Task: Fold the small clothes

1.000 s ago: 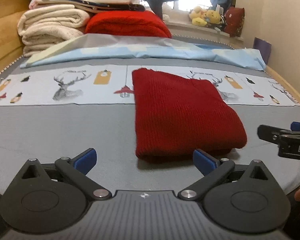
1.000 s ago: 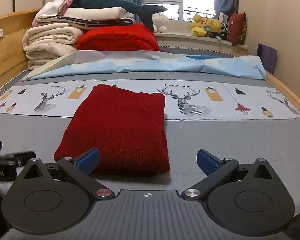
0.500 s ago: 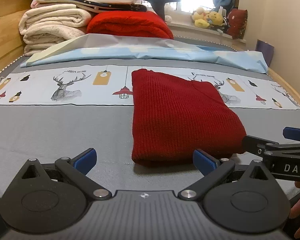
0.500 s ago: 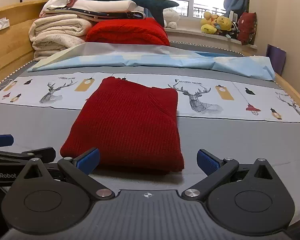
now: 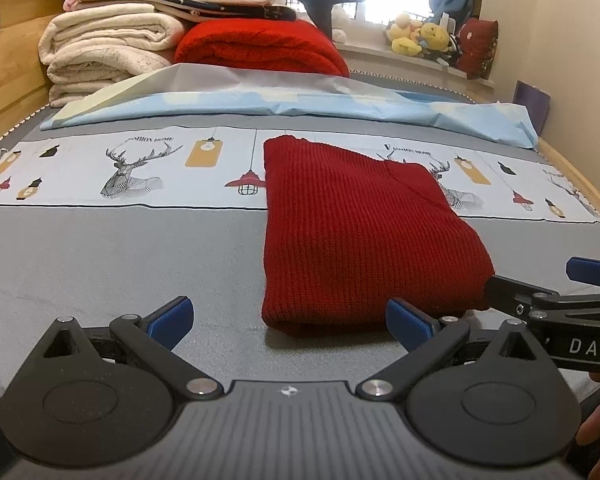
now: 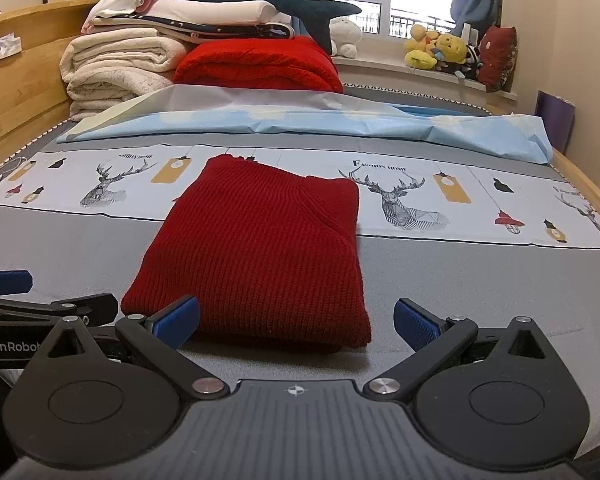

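- We take the folded red sweater [image 5: 364,236] as our landmark; it lies flat on the grey bed cover [image 5: 100,264], its far end over the band printed with deer [image 5: 132,168].
- Left of the sweater's near edge, our left gripper [image 5: 288,318] hangs low over the cover with its blue-tipped fingers [image 5: 172,314] spread wide and nothing between them; the right-hand finger sits just in front of the sweater's near hem.
- Right of that, our right gripper [image 6: 296,320] also stands spread and empty, its left finger in front of the sweater's near edge and its right finger over bare cover beyond the sweater's right corner.
- Behind the sweater lie a pale blue sheet [image 6: 300,120], then stacked cream blankets [image 6: 116,68] and a red blanket [image 6: 260,64].
- Far right of the sweater, soft toys [image 6: 440,50] sit on the windowsill.
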### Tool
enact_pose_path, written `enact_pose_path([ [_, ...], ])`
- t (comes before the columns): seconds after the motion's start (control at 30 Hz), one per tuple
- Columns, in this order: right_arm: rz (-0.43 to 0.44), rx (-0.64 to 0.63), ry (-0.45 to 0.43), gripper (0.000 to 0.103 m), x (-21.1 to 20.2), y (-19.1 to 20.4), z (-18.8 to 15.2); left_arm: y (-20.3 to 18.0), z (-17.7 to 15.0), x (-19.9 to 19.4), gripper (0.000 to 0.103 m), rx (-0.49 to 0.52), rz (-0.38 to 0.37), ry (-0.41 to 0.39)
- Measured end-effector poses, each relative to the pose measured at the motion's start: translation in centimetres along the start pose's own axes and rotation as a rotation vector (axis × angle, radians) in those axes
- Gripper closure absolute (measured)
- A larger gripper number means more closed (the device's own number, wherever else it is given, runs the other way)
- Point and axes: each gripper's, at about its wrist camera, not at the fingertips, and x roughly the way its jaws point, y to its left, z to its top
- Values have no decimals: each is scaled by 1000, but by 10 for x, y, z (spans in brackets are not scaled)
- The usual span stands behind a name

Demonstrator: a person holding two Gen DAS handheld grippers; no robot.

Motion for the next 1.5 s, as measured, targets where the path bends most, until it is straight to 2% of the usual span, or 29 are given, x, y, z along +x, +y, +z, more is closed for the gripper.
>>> enact_pose_path([
  [1.5,3,-12,-5,1,-1,4,0,-1,-1,1,1,6,-3,6],
])
